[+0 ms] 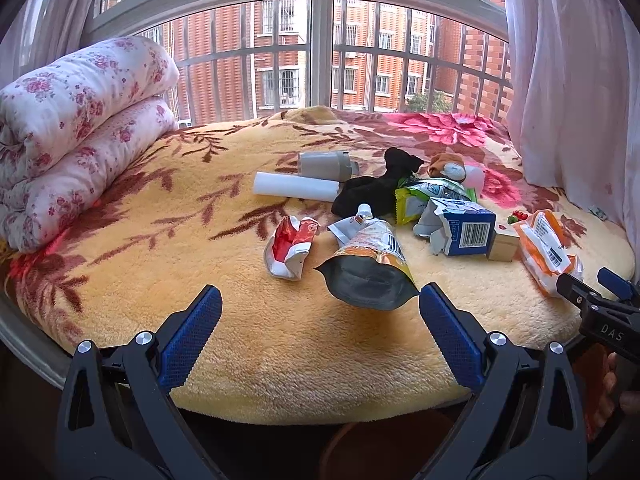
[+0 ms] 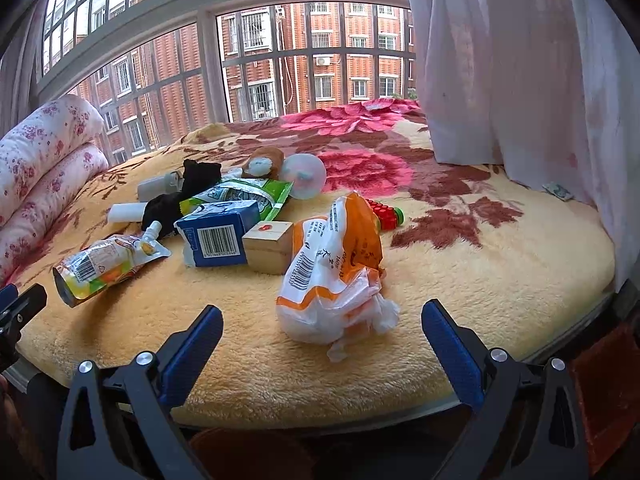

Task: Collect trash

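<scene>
Trash lies on a floral blanket (image 1: 200,280). A spouted drink pouch (image 1: 370,264) lies just beyond my open, empty left gripper (image 1: 320,300); it also shows in the right wrist view (image 2: 104,266). A crumpled red-white wrapper (image 1: 290,250) lies left of it. A torn blue carton (image 1: 460,226) (image 2: 218,236), a green snack bag (image 2: 248,196) and an orange-white plastic bag (image 2: 336,276) (image 1: 546,252) lie further right. My right gripper (image 2: 322,312) is open and empty, just short of the orange bag.
A wooden block (image 2: 268,250), red toy bricks (image 2: 386,212), a black sock (image 1: 380,188), a white roll (image 1: 296,188), a grey cylinder (image 1: 326,164), a plush toy (image 2: 264,162) and a clear ball (image 2: 306,176) lie around. A rolled quilt (image 1: 80,128) sits left, a curtain (image 2: 520,72) right.
</scene>
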Demonstrator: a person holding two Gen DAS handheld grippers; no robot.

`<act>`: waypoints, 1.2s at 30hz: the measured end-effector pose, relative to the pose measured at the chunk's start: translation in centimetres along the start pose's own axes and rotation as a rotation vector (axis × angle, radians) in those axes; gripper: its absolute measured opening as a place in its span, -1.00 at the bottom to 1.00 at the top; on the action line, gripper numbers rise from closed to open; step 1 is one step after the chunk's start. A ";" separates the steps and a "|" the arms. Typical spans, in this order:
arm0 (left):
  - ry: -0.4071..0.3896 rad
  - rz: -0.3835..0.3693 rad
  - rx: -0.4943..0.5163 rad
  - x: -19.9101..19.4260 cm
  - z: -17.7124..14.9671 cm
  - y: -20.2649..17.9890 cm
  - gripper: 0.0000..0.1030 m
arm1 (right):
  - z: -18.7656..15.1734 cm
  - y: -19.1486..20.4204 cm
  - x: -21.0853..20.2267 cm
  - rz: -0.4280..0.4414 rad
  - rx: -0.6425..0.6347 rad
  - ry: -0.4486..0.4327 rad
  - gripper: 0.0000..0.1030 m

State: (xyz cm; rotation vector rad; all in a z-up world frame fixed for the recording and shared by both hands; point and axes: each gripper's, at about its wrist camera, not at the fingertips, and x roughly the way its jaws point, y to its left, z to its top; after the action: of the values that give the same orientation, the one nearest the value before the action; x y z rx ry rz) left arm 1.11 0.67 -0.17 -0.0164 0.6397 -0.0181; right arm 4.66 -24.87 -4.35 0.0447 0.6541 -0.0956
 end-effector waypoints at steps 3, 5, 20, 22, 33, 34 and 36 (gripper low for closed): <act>0.007 -0.005 -0.004 0.2 0.0 0.1 0.87 | 0.0 0.0 0.0 -0.001 -0.002 -0.002 0.90; 0.004 -0.002 -0.008 0.2 0.0 0.1 0.87 | 0.1 -0.1 0.1 -0.003 -0.003 -0.003 0.90; 0.011 0.011 -0.017 0.3 0.3 0.5 0.87 | 0.5 0.3 0.4 -0.008 -0.010 -0.003 0.90; 0.011 0.012 -0.016 0.3 0.3 0.5 0.87 | 0.6 0.3 0.3 -0.010 -0.010 -0.004 0.90; 0.011 0.012 -0.018 0.3 0.2 0.7 0.87 | 0.7 0.2 0.9 -0.016 -0.012 0.006 0.90; 0.010 0.014 -0.017 0.3 0.2 0.7 0.87 | 0.7 0.2 1.0 -0.018 -0.012 0.007 0.90; 0.010 0.015 -0.017 0.3 0.2 0.8 0.87 | 0.7 0.2 1.1 -0.019 -0.009 0.009 0.90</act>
State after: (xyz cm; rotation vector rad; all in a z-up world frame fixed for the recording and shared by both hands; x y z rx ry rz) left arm 1.50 1.51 -0.18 -0.0284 0.6495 0.0018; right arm 6.00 -24.83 -4.46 0.0299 0.6645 -0.1107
